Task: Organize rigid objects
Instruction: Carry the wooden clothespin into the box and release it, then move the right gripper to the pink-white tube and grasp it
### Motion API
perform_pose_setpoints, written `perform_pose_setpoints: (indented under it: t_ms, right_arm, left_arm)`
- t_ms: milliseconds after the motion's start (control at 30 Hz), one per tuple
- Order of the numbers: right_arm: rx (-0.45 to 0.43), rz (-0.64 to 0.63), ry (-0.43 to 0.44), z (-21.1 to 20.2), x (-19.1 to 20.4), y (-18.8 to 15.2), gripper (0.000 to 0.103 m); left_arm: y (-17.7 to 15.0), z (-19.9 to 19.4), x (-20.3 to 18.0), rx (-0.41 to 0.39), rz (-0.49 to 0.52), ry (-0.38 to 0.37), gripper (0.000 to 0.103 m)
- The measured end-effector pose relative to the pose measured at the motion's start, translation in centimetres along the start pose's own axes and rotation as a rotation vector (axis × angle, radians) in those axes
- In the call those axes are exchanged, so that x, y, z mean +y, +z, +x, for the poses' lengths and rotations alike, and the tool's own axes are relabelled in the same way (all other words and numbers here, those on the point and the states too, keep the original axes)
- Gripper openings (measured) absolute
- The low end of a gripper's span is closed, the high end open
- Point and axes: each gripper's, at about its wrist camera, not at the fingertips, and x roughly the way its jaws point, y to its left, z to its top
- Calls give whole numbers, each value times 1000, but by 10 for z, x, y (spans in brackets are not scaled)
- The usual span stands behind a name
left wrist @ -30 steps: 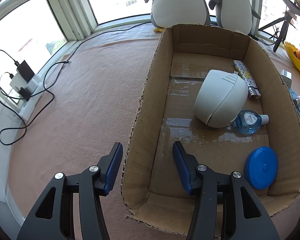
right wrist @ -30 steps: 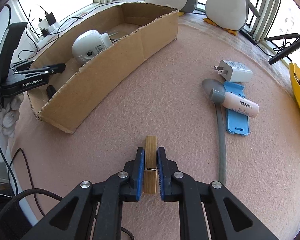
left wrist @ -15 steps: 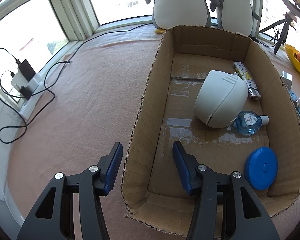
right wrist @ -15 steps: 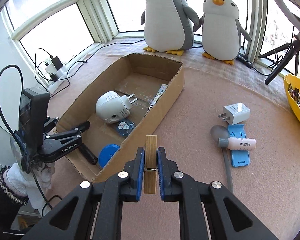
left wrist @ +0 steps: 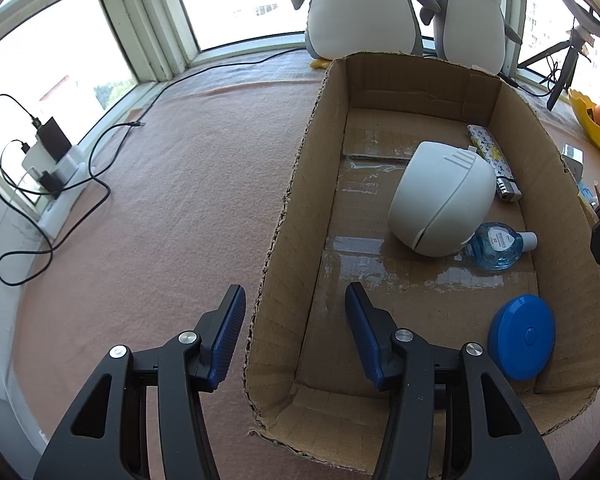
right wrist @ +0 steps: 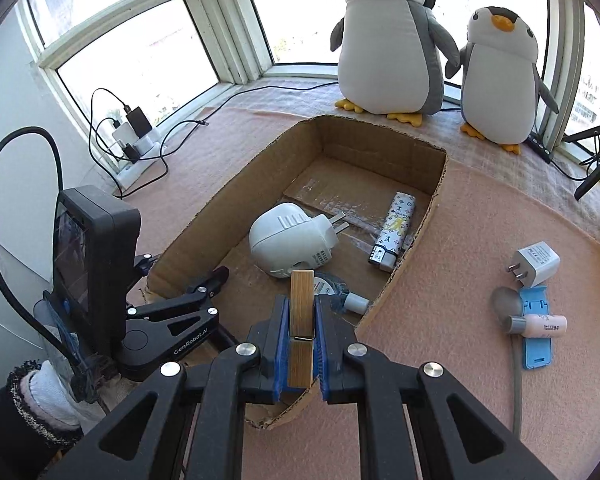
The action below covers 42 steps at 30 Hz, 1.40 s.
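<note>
Whereas 1.0 s ago the right gripper (right wrist: 302, 350) was low over the pink mat, well clear of the cardboard box (right wrist: 414, 248), it has since been raised and carried across, and it now hangs above the near end of the box. Its jaws are clamped on the wooden clothespin (right wrist: 301, 328), which stands upright between the blue pads, its lower end level with the near right rim of the box. The clothespin has therefore gone from lying outside the box to being poised over it, so the transport step looks almost finished and the release is probably next.

The left gripper (left wrist: 296, 332) has barely moved over the same interval. Its jaws are spread wide and hold nothing; they straddle the left wall of the box, 1 finger outside and 1 inside, without visibly squeezing it.

Contents of the box:
- White plug-in device (right wrist: 290, 240), near the middle of the box floor.
- Patterned lighter (right wrist: 394, 236), against the right wall of the box.
- Clear bottle (left wrist: 496, 246), touching the white device on its near side.
- Blue round case (left wrist: 522, 342), in the near right corner of the box.

Outside the box, to its right, 4 items remain: white charger (right wrist: 534, 264), small tube (right wrist: 540, 325), blue clip (right wrist: 536, 332) and grey spoon (right wrist: 508, 308). The task is judged to be partly done.
</note>
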Motion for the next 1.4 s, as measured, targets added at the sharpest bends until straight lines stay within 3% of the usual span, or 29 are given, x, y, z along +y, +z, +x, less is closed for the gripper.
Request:
perform_pose_setpoints:
  t_ms: [367, 433, 500, 967, 1400]
  right_arm:
    - [12, -6, 11, 7, 3, 3, 15]
    - [-5, 7, 8, 5, 0, 4, 42]
    - [-30, 23, 6, 0, -4, 5, 51]
    - [-72, 77, -71, -25, -34, 6, 52]
    - [-112, 209, -192, -58, -104, -12, 52]
  left_arm:
    - [1, 0, -2, -3, 1, 6, 52]
    - [2, 0, -3, -4, 7, 11, 52]
    - [1, 0, -4, -3, 9, 13, 52]
    - [0, -1, -3, -13, 1, 14, 52]
    - [-1, -1, -2, -15, -1, 12, 52]
